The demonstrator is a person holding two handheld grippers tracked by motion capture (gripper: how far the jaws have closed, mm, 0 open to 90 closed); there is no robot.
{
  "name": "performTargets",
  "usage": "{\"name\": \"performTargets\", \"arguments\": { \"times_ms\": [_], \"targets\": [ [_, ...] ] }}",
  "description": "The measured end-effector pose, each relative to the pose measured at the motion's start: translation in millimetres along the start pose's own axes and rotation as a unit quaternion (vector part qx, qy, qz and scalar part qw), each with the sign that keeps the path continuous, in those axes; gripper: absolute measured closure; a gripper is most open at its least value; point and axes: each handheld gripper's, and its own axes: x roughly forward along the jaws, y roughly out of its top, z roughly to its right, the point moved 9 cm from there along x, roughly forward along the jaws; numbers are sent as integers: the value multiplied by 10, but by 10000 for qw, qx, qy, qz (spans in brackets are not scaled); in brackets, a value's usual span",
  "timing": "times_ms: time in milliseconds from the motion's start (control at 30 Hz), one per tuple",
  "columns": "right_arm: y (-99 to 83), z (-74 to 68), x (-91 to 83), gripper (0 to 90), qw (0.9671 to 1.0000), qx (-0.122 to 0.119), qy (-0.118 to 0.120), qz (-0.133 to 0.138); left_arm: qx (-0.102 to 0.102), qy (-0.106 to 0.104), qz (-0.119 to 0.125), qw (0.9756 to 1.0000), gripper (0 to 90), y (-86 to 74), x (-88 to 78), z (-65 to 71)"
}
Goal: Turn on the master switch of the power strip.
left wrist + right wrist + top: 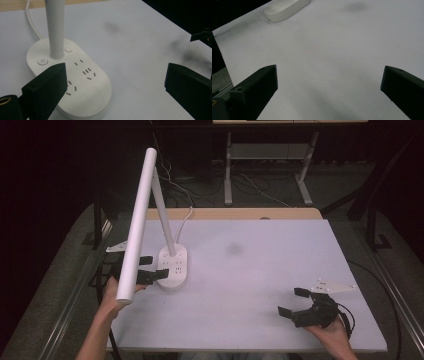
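While the desk lamp (172, 265) is stood at the table's (260, 270) left, its base is approached by the left gripper (150, 272), jaws spread wide and holding nothing. Well apart at the near right, the right gripper (292, 302) is likewise held wide open and empty.

Bare desk (260, 270) lies wide open between both claws; only the lamp base (173, 266), its stem (164, 210) and slanted head (136, 225) block the left side.

The high view looks forward and down over the whole tabletop (260, 270). Each tool camera sits low and close to the surface; all three views share the lamp base (173, 266).
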Motion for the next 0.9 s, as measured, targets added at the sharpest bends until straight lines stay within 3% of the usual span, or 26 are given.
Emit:
{"name": "performTargets", "arguments": {
  "times_ms": [900],
  "targets": [
    [-19,6,3,4,10000,-26,-33,-45,-72,268,-59,9996,47,226,72,-382]
  ]
}}
